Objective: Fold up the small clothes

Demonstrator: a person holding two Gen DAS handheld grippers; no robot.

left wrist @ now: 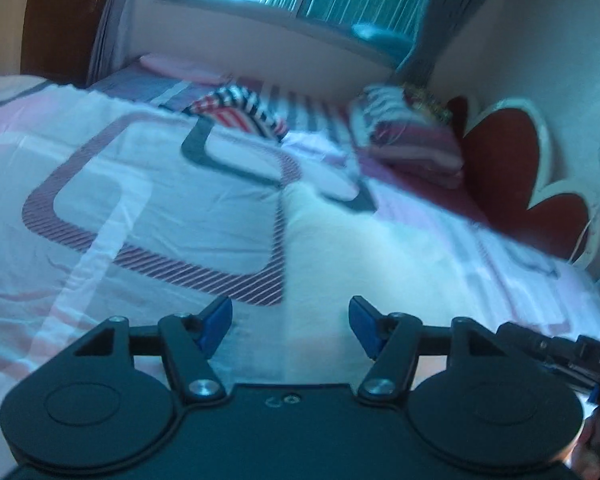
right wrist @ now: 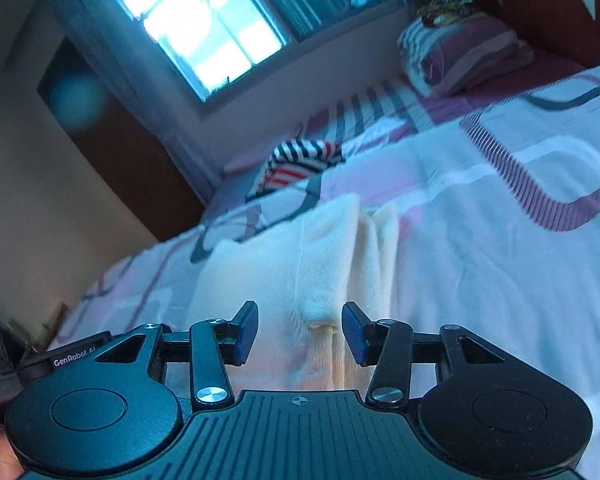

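Right gripper (right wrist: 300,332): jaws parted, nothing pinched, angled down over cream garment (right wrist: 300,264) lying folded on the bedspread (right wrist: 480,240), hem between the pads. Left gripper (left wrist: 290,326): released, empty, tilted downward above bare bedspread. Striped garment (left wrist: 240,114) near far edge.

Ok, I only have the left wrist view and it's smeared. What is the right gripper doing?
Observer: The right gripper is open, with nothing pinched.
Operator: What's in front of it?
Observer: A cream garment lies on the bed. Its near end sits between the jaws, apparently untouched.
Operator: Is it folded?
Observer: It looks layered lengthwise, with an edge running down its middle.
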